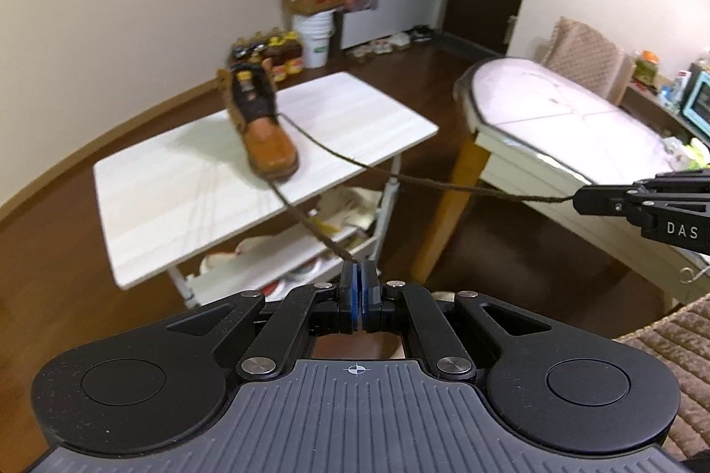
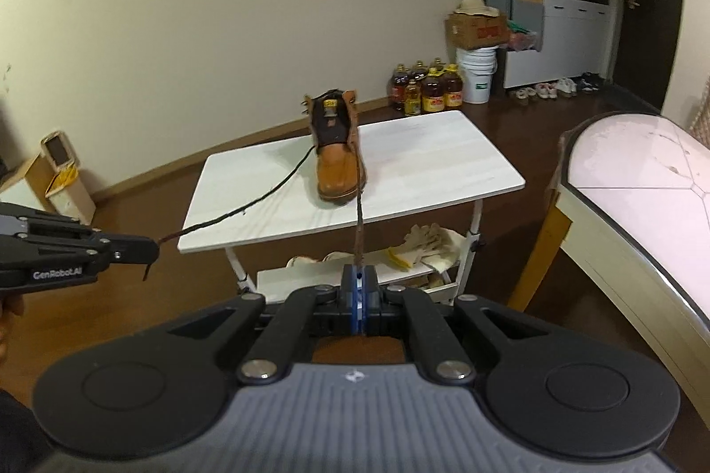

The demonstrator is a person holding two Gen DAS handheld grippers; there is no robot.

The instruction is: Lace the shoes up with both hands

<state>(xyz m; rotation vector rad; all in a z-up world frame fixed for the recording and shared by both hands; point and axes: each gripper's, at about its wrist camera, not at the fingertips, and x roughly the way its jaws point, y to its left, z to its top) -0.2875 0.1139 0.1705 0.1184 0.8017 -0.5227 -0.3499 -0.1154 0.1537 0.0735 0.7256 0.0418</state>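
Here both lace ends were drawn taut from the boot [image 2: 338,158] on the bench [image 2: 443,162], left gripper [image 1: 357,273] and right gripper [image 2: 358,275] each clenched on one; crossing them seemed next.

A boot [image 2: 338,151] is standing on a small table [image 2: 275,215], toe toward the cameras. Two lace ends [image 2: 248,206] are running off the table's near edge. Gloves [image 2: 426,246] are lying on the shelf [image 2: 310,277] beneath. Bottles [image 2: 426,89] are sitting behind, against the wall.

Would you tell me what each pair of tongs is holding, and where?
Each of the tongs, left and right, pinches one end of the boot's lace.
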